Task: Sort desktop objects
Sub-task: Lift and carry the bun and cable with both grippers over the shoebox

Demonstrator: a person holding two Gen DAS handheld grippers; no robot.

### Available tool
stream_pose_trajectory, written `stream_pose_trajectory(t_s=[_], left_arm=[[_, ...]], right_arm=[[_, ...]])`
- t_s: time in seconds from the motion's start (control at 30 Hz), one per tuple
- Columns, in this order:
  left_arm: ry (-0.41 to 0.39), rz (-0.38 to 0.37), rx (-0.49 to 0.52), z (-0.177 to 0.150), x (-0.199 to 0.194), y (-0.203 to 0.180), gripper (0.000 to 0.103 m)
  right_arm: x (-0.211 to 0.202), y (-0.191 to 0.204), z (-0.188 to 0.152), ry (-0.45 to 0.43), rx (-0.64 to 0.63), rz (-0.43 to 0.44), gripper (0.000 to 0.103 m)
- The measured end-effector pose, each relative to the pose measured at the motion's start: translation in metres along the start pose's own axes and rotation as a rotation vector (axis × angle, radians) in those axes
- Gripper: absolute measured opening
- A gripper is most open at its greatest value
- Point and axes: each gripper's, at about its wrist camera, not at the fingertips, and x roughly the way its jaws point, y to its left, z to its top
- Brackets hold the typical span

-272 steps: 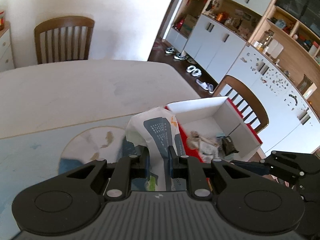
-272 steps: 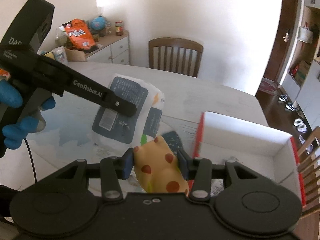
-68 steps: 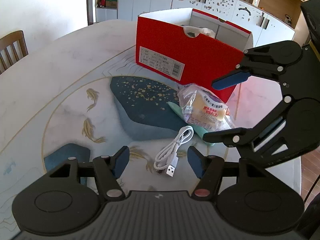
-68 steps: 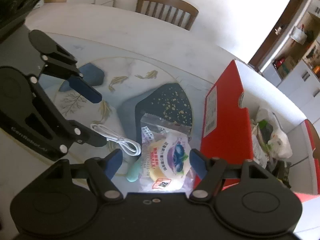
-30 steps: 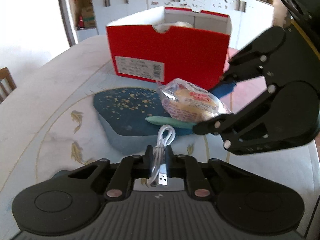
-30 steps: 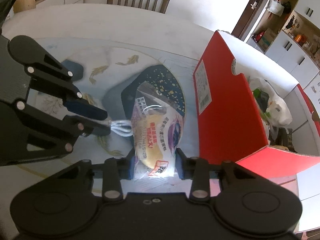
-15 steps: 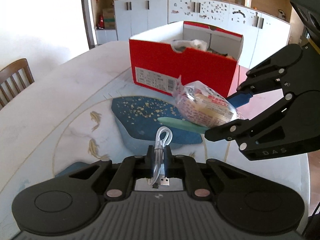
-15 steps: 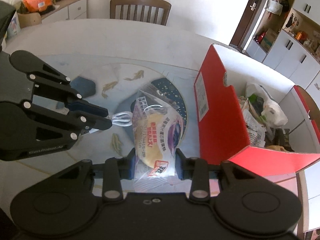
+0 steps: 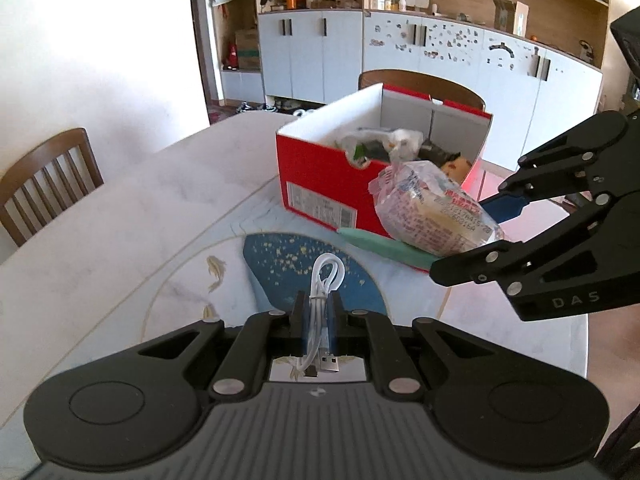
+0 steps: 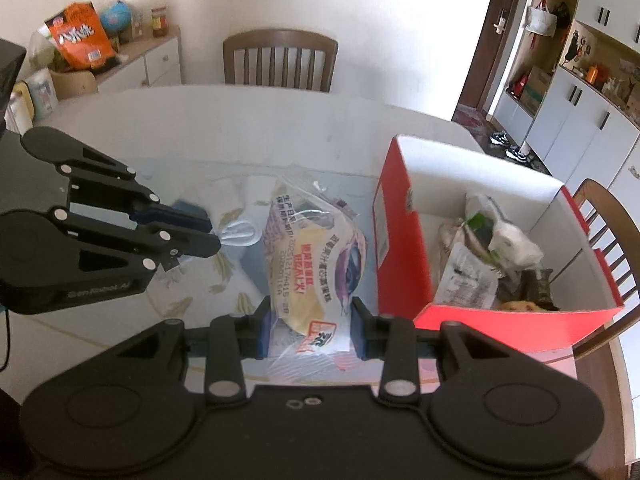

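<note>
Right now we see the left gripper (image 9: 317,312) pressed together on a coiled white USB cable (image 9: 325,280), whose loop sticks up past the pads while the plug hangs behind them. Our right gripper (image 10: 311,332) is pinching a clear-wrapped bread packet (image 10: 316,256) between its blue pads, the packet standing up and clear of the table (image 9: 120,220). From the right wrist view, the red shoebox (image 10: 398,248) sits at about three o'clock of the packet, just beside it, open-topped and already holding a white plastic bag (image 10: 500,236) and other wrappers (what they are we cannot tell). From the left wrist view, the box lies at twelve o'clock beyond the cable, with a mint-green flat object (image 9: 384,246) on the table against its near wall. A wooden chair (image 10: 280,60) stands at the far edge of the table
</note>
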Motion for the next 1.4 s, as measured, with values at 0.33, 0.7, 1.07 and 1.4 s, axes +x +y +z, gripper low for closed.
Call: stream_pose_trajectory(t_s=[0.33,0.7,1.07,1.4], left_arm=[[-0.010,0.010,-0.045,0.032,-0.014,-0.019,0.008],[-0.036,0.027,-0.051,0.065,-0.003,-0.051,0.008],[-0.040,0.052,-0.048,0.099,0.020,-0.082,0.008],[-0.032,0.078,-0.064,0.123,0.044,-0.096,0.008]], right_arm=[[-0.031,-0.027,0.004,-0.041,0.015,0.036,0.036],[-0.041,-0.079,0.003,-0.068,0.024,0.047,0.036],[-0.046,-0.131,-0.001,-0.093,0.035,0.059,0.036],[-0.043,-0.171,0.001,-0.103,0.023,0.044,0.036]])
